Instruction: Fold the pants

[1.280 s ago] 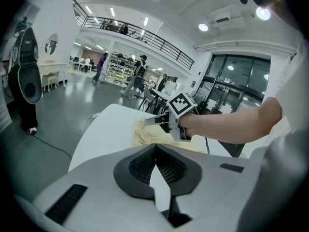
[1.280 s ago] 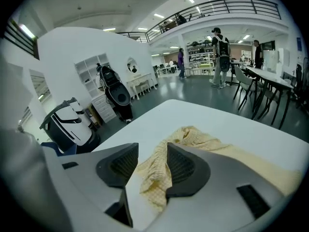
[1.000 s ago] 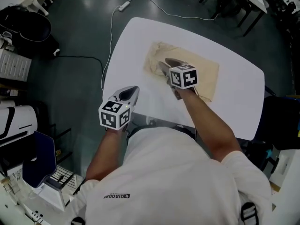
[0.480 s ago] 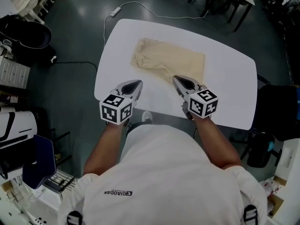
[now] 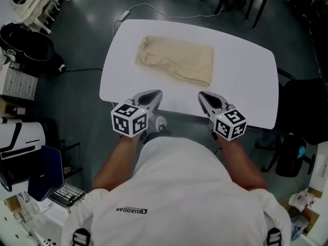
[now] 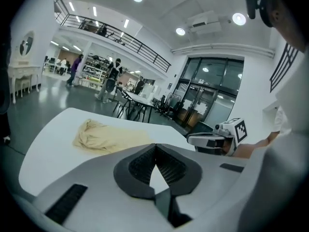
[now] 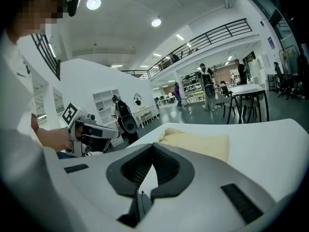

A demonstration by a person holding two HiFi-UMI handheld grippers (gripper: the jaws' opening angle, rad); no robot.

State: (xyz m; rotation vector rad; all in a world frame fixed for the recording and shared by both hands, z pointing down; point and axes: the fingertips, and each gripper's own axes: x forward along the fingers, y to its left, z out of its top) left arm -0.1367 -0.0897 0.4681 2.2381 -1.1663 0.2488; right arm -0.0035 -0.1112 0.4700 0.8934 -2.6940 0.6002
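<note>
On the far half of the white counter [image 5: 241, 81] lie the beige pants [image 5: 177, 59], already folded into a flat oblong. Their long axis runs across the counter from left to right in the head view, tilted a little so that the right end sits nearer the person. The left end is rumpled and rounded; the right end is a straight, squared edge. Nothing touches the cloth.

Both tools are at the counter's near edge, well apart from the pants and pointing toward them. The left tool [image 5: 154, 94] hangs over the near left corner. Its own view shows the two dark ribbed pads meeting at the tips, closed with nothing between them. The right tool [image 5: 203, 96] sits over the near edge further right, likewise closed tip to tip and empty. The two are side by side with a gap between them, each with its marker cube at the back, close to the person's white shirt [image 5: 174, 188]. A thin cable [image 5: 154, 5] trails over the grey floor beyond the counter's far edge.
</note>
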